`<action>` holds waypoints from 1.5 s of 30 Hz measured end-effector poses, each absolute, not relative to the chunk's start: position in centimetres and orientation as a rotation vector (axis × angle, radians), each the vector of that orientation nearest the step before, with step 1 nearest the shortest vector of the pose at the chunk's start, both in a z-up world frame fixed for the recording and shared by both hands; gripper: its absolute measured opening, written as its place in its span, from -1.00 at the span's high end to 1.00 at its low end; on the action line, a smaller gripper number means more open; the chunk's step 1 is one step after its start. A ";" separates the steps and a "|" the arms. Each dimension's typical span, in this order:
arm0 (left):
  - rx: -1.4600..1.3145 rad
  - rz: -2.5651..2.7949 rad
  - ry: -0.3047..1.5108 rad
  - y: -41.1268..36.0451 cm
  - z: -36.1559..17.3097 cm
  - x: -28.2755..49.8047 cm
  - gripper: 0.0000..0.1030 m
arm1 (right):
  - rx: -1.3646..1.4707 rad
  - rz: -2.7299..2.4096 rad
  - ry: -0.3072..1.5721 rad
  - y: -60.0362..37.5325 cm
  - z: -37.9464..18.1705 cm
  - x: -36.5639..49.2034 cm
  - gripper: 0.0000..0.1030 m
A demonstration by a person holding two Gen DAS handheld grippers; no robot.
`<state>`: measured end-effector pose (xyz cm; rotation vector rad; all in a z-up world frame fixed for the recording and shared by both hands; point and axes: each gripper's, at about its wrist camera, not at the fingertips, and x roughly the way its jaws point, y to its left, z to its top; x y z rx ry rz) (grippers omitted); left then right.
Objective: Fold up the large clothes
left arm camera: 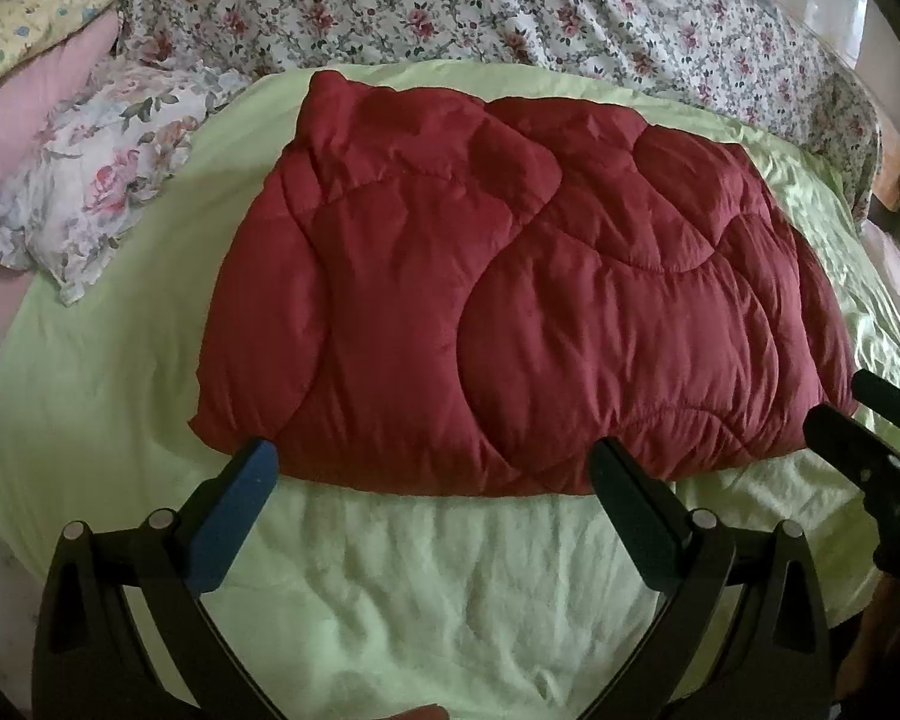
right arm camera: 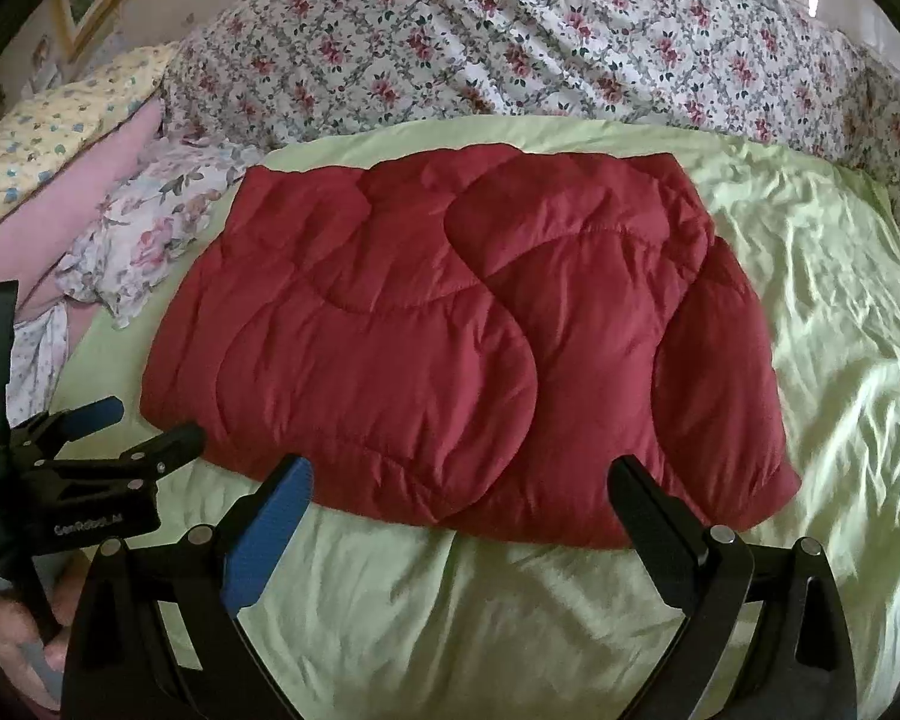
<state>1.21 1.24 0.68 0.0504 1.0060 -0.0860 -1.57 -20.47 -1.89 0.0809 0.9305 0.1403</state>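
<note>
Hovering spread-fingered, both tools (left arm camera: pixel 432 462) (right arm camera: pixel 462 480) face the red quilt (left arm camera: pixel 510 300).

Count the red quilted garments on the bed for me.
1. The red quilted garment lies folded on the green sheet, just ahead of the open left gripper and right gripper. Others may be hidden under the floral bedding.
</note>
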 end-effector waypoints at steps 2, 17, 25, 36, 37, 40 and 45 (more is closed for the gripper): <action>0.055 -0.086 1.004 1.1 0.7 1.3 -1.00 | 0.077 0.139 0.932 -20.4 -1.9 -1.4 -0.93; 0.056 -0.085 0.996 0.9 1.1 1.8 -1.00 | 0.070 0.139 0.936 -20.4 -2.0 -0.7 -0.93; 0.056 -0.082 0.994 0.8 1.1 1.8 -1.00 | 0.070 0.139 0.935 -20.5 -2.0 -0.7 -0.93; 0.066 -0.073 0.987 0.9 1.1 1.8 -1.00 | 0.072 0.140 0.927 -20.7 -1.5 -0.5 -0.93; 0.068 -0.071 0.987 0.9 1.1 1.8 -1.00 | 0.072 0.140 0.926 -20.7 -1.5 -0.6 -0.93; 0.069 -0.068 0.985 0.9 1.2 1.8 -1.00 | 0.073 0.140 0.923 -20.8 -1.5 -0.5 -0.93; 0.073 -0.064 0.981 1.0 1.2 1.8 -1.00 | 0.073 0.141 0.921 -20.8 -1.3 -0.5 -0.93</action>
